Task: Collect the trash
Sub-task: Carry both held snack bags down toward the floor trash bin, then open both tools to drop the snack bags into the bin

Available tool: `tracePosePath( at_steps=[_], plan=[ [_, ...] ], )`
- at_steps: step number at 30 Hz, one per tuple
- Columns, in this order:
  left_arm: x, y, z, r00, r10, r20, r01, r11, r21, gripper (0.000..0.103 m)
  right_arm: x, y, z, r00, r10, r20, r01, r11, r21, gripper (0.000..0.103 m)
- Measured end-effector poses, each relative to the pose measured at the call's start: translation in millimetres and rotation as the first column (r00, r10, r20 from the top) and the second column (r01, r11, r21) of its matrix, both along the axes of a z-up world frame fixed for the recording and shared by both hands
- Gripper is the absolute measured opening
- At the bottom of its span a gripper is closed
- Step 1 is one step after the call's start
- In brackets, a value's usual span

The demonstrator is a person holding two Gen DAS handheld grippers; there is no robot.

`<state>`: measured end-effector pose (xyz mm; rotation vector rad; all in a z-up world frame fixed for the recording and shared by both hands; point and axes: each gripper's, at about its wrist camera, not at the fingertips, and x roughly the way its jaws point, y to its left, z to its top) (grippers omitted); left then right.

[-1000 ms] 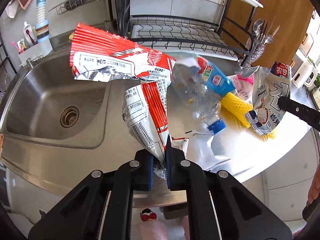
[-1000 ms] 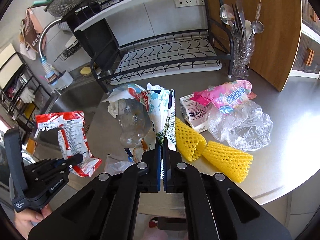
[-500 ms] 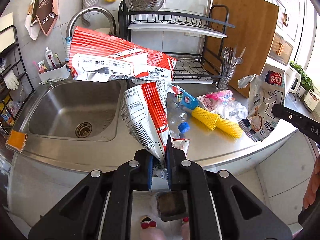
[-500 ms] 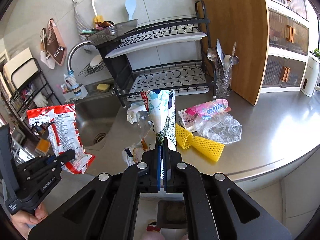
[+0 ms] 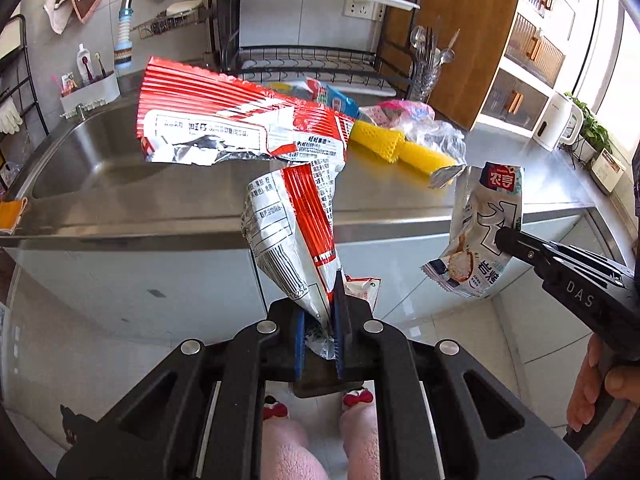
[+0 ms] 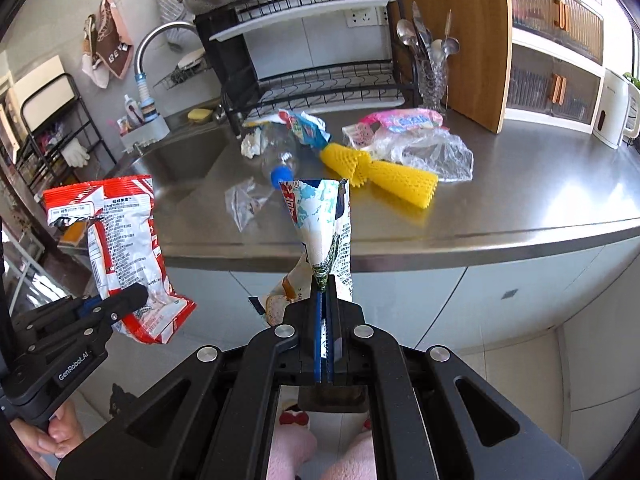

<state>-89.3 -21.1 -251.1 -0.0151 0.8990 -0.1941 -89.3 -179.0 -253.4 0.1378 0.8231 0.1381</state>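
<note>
Transport step: left hand-held gripper (image 5: 320, 316) is clamped on the red snack bag (image 5: 256, 136); right hand-held gripper (image 6: 326, 300) is clamped on the white-blue wrapper (image 6: 324, 220). Both hang off the bench (image 6: 520, 200), near side. Keep both clamped until over a bin; none is in view.

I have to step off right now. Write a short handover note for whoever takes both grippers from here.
Left gripper: shut on the red-and-white snack bag, held in the air in front of the counter edge.
Right gripper: shut on the white-and-blue snack pouch, also lifted off the counter.
Done: two wrappers picked up.
Left on the counter: crushed plastic bottle, yellow foam netting, clear plastic bag, pink wrapper, small clear wrapper.
No bin is in view; both held pieces are not yet dropped.
</note>
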Motion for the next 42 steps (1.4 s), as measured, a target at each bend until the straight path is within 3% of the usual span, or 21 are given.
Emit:
tracePosePath(
  at_steps=[8, 18, 26, 35, 42],
  plan=[
    [11.4, -3.4, -112.7, 0.987, -0.005, -0.159, 0.002, 1.0, -0.014, 0.01, 15.4, 7.3, -109.4, 0.986, 0.006, -0.168, -0.006, 1.0, 0.001, 0.003],
    [29.5, -9.7, -253.3, 0.971, -0.003, -0.24, 0.008, 1.0, 0.02, 0.01, 46.5, 16.7, -250.0, 0.958, -0.004, -0.288, 0.013, 1.0, 0.029, 0.003],
    [49.4, -22.6, -353.4, 0.93, -0.026, -0.367, 0.029, 1.0, 0.002, 0.01, 66.8, 8.0, -353.3, 0.911, -0.02, -0.413, 0.042, 0.998, 0.046, 0.003],
    [69.1, -29.8, -406.0, 0.9, -0.028, -0.434, 0.049, 0.998, 0.037, 0.011, 89.8, 14.5, -402.2, 0.872, -0.016, -0.489, 0.023, 1.0, 0.007, 0.004],
    [77.1, -24.8, -413.0, 0.907, -0.001, -0.422, 0.031, 0.997, 0.065, 0.027, 95.1, 10.2, -410.7, 0.851, -0.047, -0.523, 0.058, 0.998, 0.005, 0.008]
  ],
)
